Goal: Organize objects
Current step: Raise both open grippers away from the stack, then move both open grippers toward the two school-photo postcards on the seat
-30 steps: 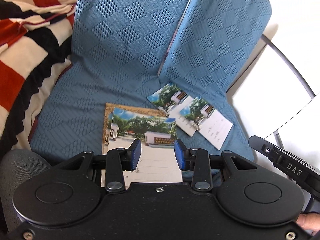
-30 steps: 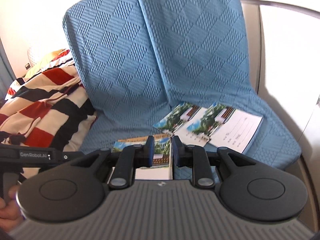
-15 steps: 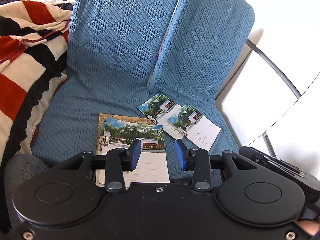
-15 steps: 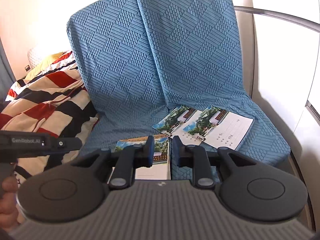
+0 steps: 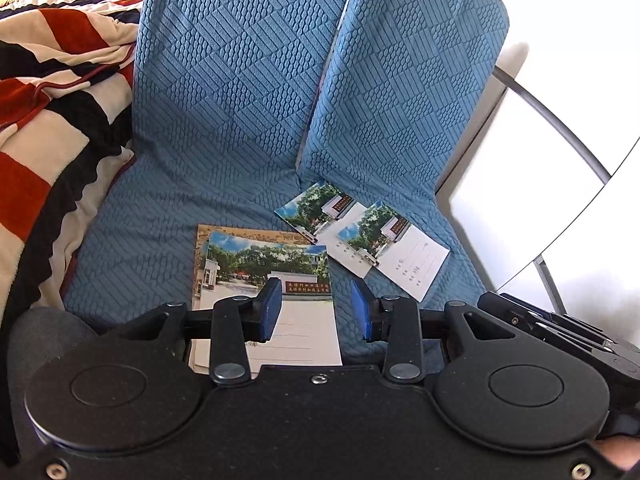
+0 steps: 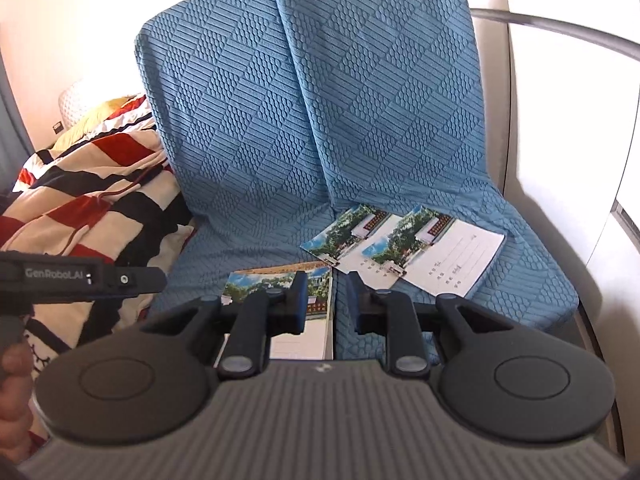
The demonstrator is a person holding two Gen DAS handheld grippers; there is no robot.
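Hovering open and empty, left gripper (image 5: 316, 310) and right gripper (image 6: 327, 300), over the notebook stack (image 5: 268, 292) (likely the gathering spot); lying just right of that stack, two overlapping notebooks (image 5: 364, 236), awaiting collection.

A blue quilted sofa (image 6: 360, 128) with two back cushions fills the view. A red, black and cream striped blanket (image 5: 52, 92) lies heaped beside it. Bright light washes the pale wall (image 6: 72, 20).
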